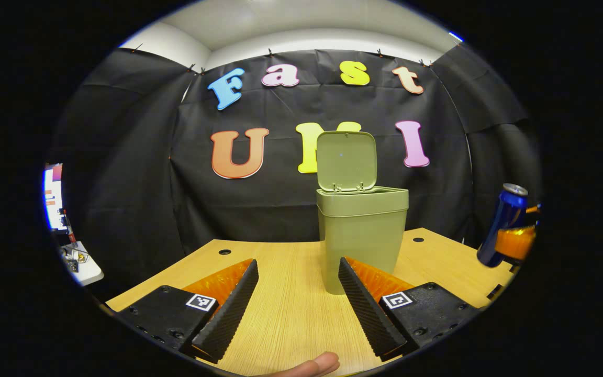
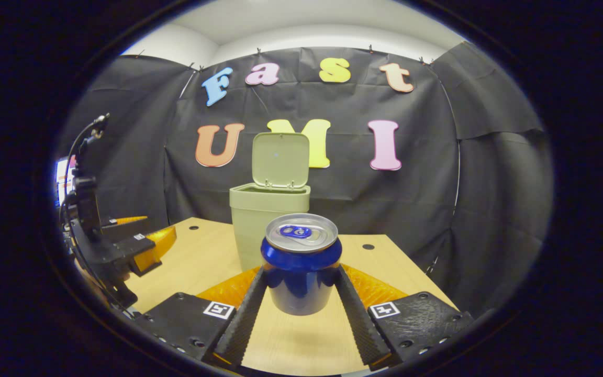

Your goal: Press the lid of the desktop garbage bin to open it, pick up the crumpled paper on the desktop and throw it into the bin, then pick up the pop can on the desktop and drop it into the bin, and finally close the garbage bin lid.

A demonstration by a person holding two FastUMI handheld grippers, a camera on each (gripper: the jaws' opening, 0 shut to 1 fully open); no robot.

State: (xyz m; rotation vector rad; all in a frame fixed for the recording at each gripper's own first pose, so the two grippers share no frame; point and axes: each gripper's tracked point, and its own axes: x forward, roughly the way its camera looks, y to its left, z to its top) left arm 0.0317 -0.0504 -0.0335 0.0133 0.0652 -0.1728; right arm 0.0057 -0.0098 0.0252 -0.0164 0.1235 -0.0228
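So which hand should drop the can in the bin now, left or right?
Right. The right tongs already squeeze the pop can, lifted off the table, facing the open bin. The left tongs are open and hold nothing.

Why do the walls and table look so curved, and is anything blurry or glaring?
Fisheye bending in both views. In the right gripper view the pop can is sharp, its top catching soft glare. In the left gripper view the can leans, stretched near the edge; the bin stays crisp.
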